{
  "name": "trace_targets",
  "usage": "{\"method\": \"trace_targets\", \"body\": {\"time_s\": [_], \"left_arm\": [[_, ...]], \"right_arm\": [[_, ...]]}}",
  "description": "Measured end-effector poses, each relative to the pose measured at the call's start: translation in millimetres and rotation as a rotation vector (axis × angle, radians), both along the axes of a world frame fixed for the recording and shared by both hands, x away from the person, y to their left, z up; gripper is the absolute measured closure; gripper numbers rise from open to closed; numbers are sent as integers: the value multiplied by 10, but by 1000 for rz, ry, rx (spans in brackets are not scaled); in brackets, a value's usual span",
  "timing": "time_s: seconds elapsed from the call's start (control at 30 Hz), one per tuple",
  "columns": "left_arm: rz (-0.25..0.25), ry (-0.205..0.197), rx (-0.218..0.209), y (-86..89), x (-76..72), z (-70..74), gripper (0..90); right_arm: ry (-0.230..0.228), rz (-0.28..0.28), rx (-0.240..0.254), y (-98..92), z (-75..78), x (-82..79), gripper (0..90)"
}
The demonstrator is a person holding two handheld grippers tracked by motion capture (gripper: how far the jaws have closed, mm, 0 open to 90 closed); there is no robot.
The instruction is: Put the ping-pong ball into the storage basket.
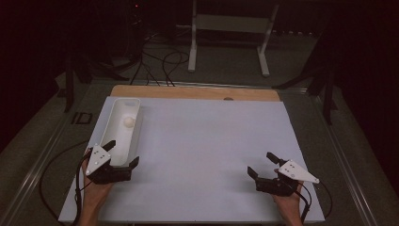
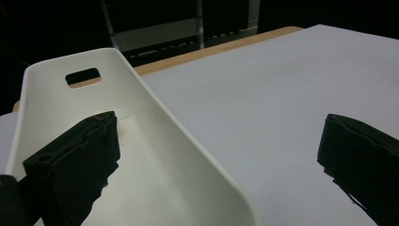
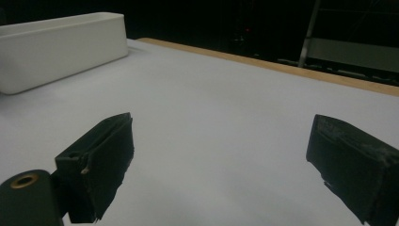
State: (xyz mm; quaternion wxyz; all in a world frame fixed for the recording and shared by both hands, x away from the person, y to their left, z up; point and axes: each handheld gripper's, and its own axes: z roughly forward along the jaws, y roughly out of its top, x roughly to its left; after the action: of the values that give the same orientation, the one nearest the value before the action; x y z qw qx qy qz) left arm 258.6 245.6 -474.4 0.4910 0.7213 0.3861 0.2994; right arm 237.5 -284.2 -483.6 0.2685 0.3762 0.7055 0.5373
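White plastic bin (image 1: 123,126) with a small ball (image 1: 128,121) inside sits straddled at its near end by the spread left claw (image 1: 123,154), likely next to pinch its rim, while the right claw (image 1: 261,165) waits spread far off.

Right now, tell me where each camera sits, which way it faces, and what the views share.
High view: above the person's side, facing forward and down on the table; both hands with the left hand-held gripper and right hand-held gripper show.
Left gripper view: rides that gripper, looking along its open jaws that straddle the white bin's wall.
Right gripper view: low over the table, open jaws in front, bin far left.
All three share the bin.
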Motion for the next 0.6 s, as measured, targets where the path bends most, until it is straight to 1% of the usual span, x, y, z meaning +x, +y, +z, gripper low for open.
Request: {"method": "trace_targets", "body": {"time_s": [0.1, 0.27, 0.33, 0.47, 0.6], "left_arm": [[2, 0, -5, 6, 7, 0, 2], [-1, -4, -9, 3, 5, -1, 2], [-1, -6, -12, 3, 3, 2, 2], [0, -12, -12, 6, -7, 9, 2], [7, -16, -13, 26, -23, 19, 2]], "right_arm": [[-4, -5, 3, 0, 5, -5, 76], [-24, -7, 13, 11, 27, -33, 76], [-32, -5, 9, 18, 37, -46, 76], [-34, -4, 15, 28, 45, -62, 76], [-43, 5, 6, 46, 50, -86, 76]]}}
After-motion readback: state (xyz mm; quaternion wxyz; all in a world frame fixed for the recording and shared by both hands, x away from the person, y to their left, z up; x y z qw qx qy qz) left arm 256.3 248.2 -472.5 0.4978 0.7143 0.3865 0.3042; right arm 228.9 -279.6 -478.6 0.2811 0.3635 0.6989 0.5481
